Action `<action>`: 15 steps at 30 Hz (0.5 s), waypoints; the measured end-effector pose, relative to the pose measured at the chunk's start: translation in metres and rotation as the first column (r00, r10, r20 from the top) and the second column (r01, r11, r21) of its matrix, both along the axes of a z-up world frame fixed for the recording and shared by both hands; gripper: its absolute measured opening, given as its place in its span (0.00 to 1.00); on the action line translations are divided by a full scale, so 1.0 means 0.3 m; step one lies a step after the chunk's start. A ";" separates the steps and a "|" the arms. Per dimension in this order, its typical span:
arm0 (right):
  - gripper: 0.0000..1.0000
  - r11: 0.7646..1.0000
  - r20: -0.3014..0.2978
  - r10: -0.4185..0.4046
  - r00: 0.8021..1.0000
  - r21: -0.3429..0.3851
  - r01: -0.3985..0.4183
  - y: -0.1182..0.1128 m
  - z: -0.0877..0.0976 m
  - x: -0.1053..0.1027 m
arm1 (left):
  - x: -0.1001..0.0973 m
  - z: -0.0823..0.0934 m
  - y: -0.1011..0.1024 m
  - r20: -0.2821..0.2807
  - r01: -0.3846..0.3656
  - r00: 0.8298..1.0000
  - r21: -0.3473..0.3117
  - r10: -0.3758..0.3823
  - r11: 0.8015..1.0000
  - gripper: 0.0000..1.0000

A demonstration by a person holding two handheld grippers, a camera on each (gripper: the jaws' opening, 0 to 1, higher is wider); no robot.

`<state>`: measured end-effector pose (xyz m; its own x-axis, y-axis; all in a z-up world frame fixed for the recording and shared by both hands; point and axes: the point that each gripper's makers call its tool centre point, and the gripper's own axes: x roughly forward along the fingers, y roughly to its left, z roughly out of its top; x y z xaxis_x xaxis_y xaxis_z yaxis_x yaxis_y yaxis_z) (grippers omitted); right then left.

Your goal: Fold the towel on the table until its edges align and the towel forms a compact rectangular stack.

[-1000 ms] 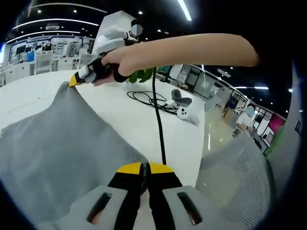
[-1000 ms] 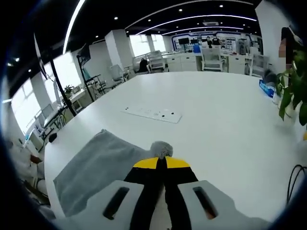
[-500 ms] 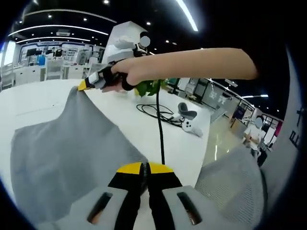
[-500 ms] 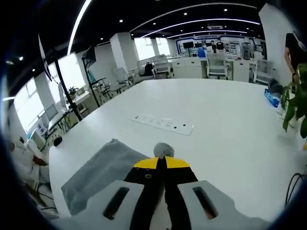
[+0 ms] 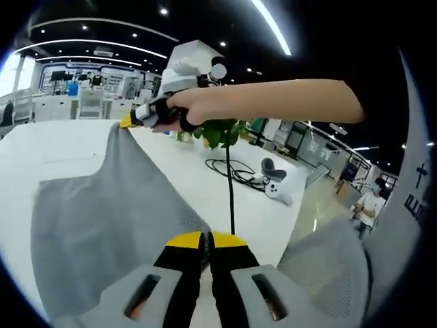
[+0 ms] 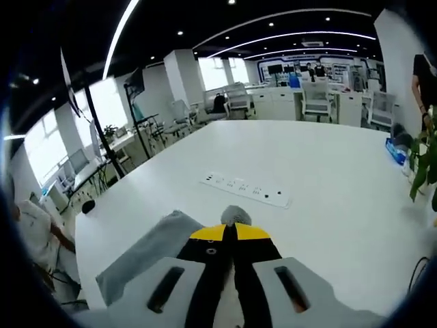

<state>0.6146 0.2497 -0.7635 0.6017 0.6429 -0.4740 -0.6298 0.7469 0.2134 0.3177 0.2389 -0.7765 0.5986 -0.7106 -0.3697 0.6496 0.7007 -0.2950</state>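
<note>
Both my grippers are pinched tight on the gray towel [image 5: 102, 212]: left gripper [image 5: 206, 239] near me, right gripper [image 6: 229, 232] on a corner. It hangs above the white table [image 6: 328, 171], I think.

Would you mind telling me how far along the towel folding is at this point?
Done: each hand-held gripper is shut on a corner of the grey terry towel, the left hand-held gripper on the near one, the right hand-held gripper on the far one. In hand: the cloth hangs lifted between them over the white table. Left: no aligned fold shows yet, so the compact rectangular stack remains to be made.
</note>
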 end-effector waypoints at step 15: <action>0.01 0.998 0.021 0.053 0.998 0.021 -0.053 0.177 0.054 -0.039 | -0.012 0.042 0.154 0.028 -0.097 0.995 0.012 0.097 0.995 0.03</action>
